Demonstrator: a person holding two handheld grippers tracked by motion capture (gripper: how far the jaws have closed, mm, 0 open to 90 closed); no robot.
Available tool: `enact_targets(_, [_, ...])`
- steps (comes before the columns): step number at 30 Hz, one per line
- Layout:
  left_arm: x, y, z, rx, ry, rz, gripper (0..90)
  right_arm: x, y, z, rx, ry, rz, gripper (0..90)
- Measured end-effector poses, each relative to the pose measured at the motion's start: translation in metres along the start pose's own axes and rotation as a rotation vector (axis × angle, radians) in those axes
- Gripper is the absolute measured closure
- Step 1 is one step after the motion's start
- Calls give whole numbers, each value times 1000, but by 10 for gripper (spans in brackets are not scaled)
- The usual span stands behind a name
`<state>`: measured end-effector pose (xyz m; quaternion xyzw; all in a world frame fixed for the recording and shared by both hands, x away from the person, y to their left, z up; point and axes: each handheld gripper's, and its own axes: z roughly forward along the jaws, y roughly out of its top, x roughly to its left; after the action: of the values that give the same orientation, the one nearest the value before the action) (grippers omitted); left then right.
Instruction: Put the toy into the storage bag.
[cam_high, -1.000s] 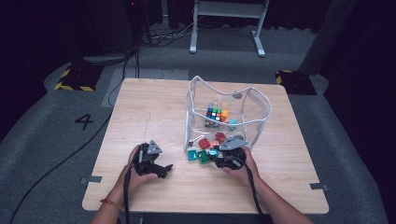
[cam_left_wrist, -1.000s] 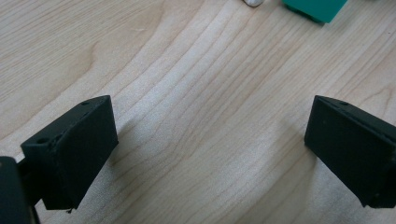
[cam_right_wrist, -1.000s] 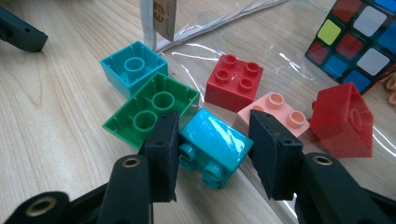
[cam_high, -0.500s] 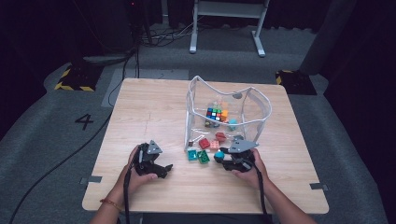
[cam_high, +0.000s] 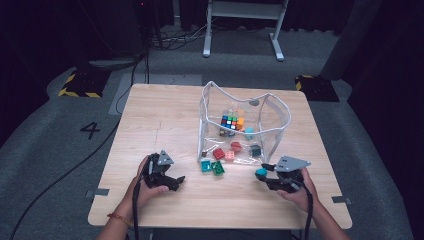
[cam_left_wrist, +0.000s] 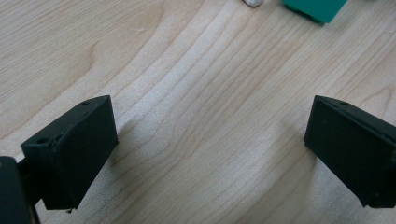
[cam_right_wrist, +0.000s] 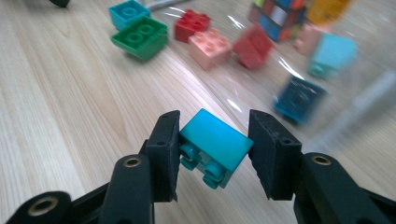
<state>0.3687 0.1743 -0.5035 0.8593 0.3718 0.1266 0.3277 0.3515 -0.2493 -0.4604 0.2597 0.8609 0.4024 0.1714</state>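
Note:
My right gripper (cam_right_wrist: 214, 154) is shut on a cyan brick (cam_right_wrist: 215, 140), held tilted a little above the wood with its studs facing me. In the high view that brick (cam_high: 261, 173) sits at the right gripper (cam_high: 265, 176), near the table's front right, just in front of the clear plastic bag (cam_high: 272, 107). My left gripper (cam_high: 176, 181) rests at the front left; its jaws (cam_left_wrist: 210, 140) stand wide open over bare wood with nothing between them.
A teal brick (cam_high: 205, 165) and a green brick (cam_high: 218, 168) lie in front of the bag. Inside it are a colour cube (cam_high: 231, 121), red, pink and blue bricks (cam_right_wrist: 210, 46). The table's front edge (cam_high: 220, 225) is close to both hands.
The right gripper has moved right and slightly toward the person, away from the loose bricks, carrying the cyan brick. The left gripper has stayed put.

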Motion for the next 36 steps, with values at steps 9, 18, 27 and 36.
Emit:
enact_targets(9, [0,0,0,0,0,0,27,-30,-21,-40,-41,-97,82,552])
enact_targets(18, [0,0,0,1,0,0,27,-69,-24,-48,-45,-177,149,551])
enact_targets(27, [0,0,0,0,0,0,26,-101,4,-56,-57,-260,163,552])
enact_targets(36, [0,0,0,0,-1,3,26,-128,55,-65,-97,-305,152,552])
